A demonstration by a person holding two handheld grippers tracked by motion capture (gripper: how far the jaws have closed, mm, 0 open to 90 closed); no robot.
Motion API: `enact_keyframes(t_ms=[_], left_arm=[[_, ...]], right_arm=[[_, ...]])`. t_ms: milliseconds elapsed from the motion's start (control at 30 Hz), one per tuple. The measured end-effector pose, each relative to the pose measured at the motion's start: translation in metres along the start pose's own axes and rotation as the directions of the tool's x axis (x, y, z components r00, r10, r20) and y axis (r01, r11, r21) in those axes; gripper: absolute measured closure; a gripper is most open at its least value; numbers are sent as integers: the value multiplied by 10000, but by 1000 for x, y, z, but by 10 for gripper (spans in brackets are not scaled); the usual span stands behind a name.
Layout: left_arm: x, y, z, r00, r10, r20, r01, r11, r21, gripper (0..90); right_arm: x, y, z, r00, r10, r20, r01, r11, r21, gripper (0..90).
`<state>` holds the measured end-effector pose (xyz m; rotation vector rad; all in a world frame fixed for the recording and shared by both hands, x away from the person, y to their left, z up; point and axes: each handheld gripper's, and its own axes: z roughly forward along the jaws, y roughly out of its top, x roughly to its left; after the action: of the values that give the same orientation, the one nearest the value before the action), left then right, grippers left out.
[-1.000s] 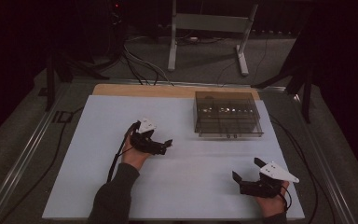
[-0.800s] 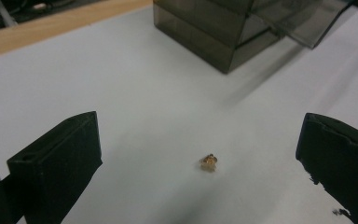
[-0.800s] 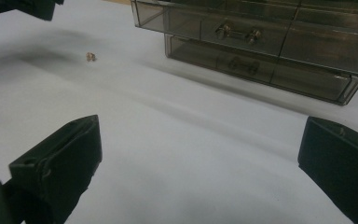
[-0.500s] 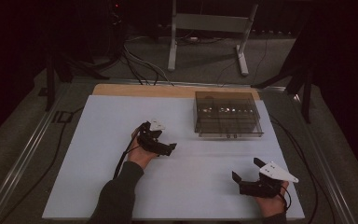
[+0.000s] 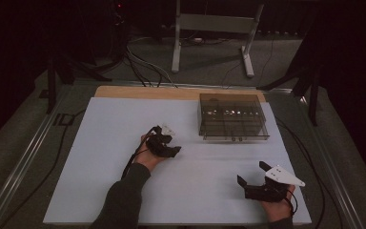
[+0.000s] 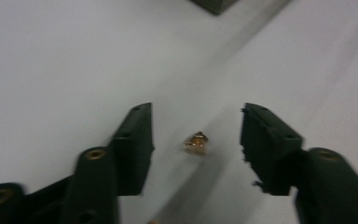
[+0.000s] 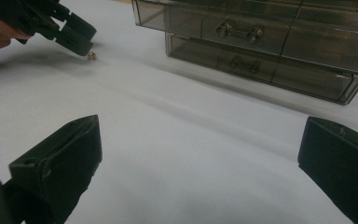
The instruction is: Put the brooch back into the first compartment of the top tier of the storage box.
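Note:
A tiny gold-coloured piece (image 6: 196, 140) lies on the white table top (image 5: 124, 143). It sits between the two black jaws of my left gripper (image 6: 196, 112), which have just been closing. Gaps remain on both sides of it, so the pads do not touch it. In the high view the left gripper (image 5: 173, 149) is at mid-table, pointing right. The right gripper view shows it (image 7: 74, 35) tilted down over the gold piece (image 7: 92, 56). My right gripper (image 5: 251, 172) rests at the near right, jaws wide open and empty.
A smoky clear drawer box (image 5: 232, 117) stands at the back right of the table, its drawers (image 7: 242, 32) closed. A corner of that box (image 6: 214, 4) lies just beyond the left gripper. A wooden strip (image 5: 171, 92) edges the far side, and cables trail off both sides.
The left hand has shifted a little to the right and lower, toward the drawer box. The right hand has kept still.

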<state>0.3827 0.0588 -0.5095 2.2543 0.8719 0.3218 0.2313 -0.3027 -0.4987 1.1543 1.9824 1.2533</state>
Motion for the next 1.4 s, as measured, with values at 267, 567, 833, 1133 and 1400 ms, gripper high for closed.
enact_keyframes(t_ms=[267,567,833,1133,1400], left_arm=[[-1,-1,8,9996,289,52,-292,9978,592,687],[-1,2,9,9991,427,-65,-421,9964,739,784],[-1,2,9,9994,350,24,-351,9971,677,786],[-2,3,6,9998,194,53,-196,9987,473,787],[-1,5,-1,10000,60,75,-62,9996,289,786]], right_arm=[[0,0,0,10000,0,13,0,10000,7,3],[0,0,0,10000,-7,26,7,10000,28,3],[0,0,0,10000,-5,29,5,10000,22,3],[0,0,0,10000,-6,21,6,10000,16,3],[0,0,0,10000,-23,19,23,10000,25,3]])
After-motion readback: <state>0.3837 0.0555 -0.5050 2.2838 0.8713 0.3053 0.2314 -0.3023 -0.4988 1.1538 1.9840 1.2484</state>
